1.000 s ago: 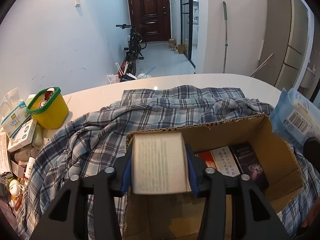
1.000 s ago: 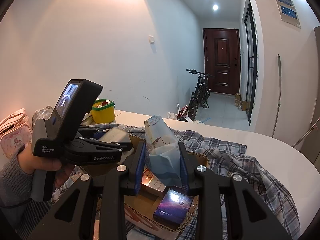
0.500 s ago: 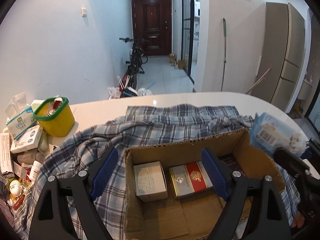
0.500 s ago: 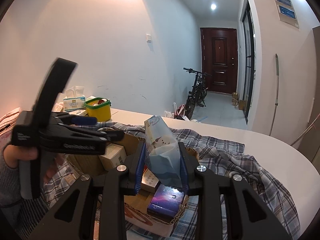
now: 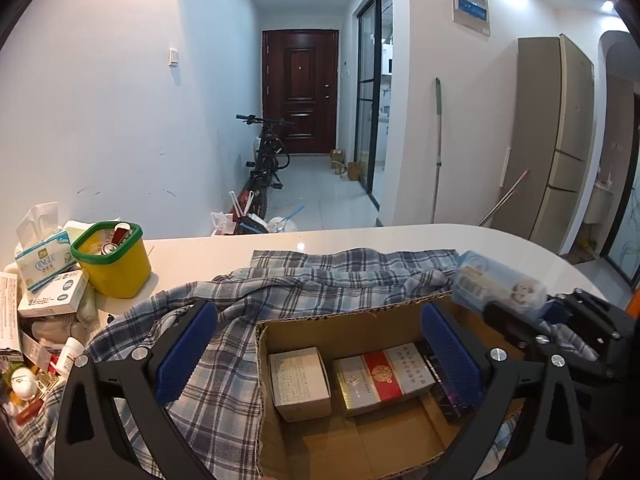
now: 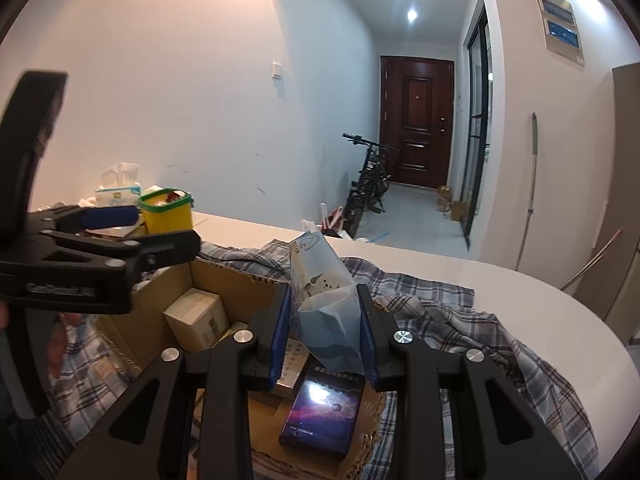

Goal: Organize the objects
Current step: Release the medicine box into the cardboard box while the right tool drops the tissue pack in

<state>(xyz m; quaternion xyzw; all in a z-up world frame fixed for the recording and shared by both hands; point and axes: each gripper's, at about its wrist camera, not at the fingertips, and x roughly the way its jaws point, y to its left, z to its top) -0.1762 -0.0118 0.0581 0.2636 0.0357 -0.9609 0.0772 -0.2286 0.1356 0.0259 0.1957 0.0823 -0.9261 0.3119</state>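
Left gripper (image 5: 318,346) spread wide above corrugated cardboard box (image 5: 360,320) on plaid cloth (image 5: 224,308). Right gripper (image 6: 325,336) pinching soft blue tissue pack (image 6: 324,304) over box; rectangular cartons (image 5: 378,382) inside.

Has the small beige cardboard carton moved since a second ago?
Yes. The small beige cardboard carton has gone down from the left gripper into the brown cardboard box, resting at its left end beside the red and white pack.
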